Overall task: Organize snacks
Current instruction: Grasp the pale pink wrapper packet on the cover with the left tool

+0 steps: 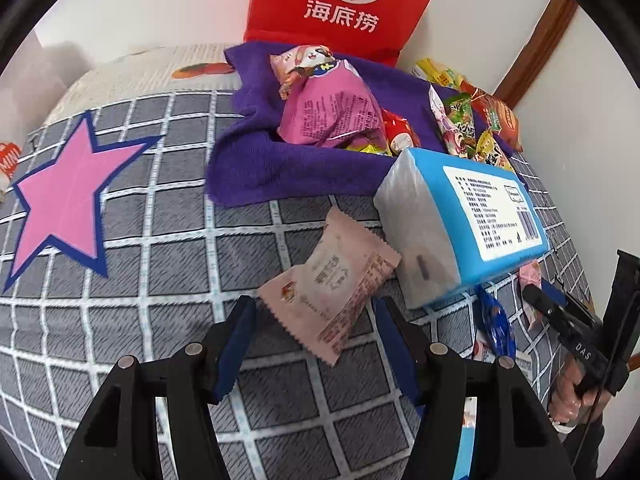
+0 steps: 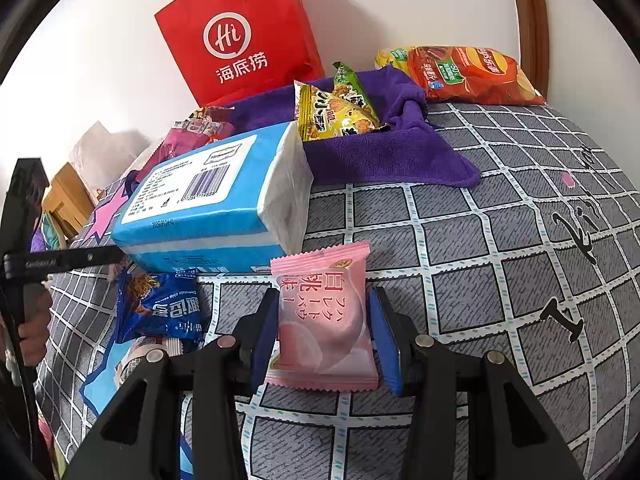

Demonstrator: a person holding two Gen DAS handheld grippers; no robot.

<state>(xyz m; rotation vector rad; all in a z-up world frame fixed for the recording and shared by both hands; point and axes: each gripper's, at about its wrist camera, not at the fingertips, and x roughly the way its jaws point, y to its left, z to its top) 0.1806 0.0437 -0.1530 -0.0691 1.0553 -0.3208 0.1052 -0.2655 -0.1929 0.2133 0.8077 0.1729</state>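
Sorting is judged partly done: packets [image 1: 332, 116] are heaped on the towel [image 1: 248, 168] at upper centre. The left gripper [image 1: 316, 344] is parted around a loose pouch [image 1: 332, 284]; a peach packet [image 2: 324, 320] is clamped in the right gripper [image 2: 324, 340].

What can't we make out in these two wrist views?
- Left wrist: snacks behind the blue tissue pack are hidden by it.
- Right wrist: packets under the blue cookie packet are covered by it and the right gripper.
- Both: red bag top cut off by the frame edge.
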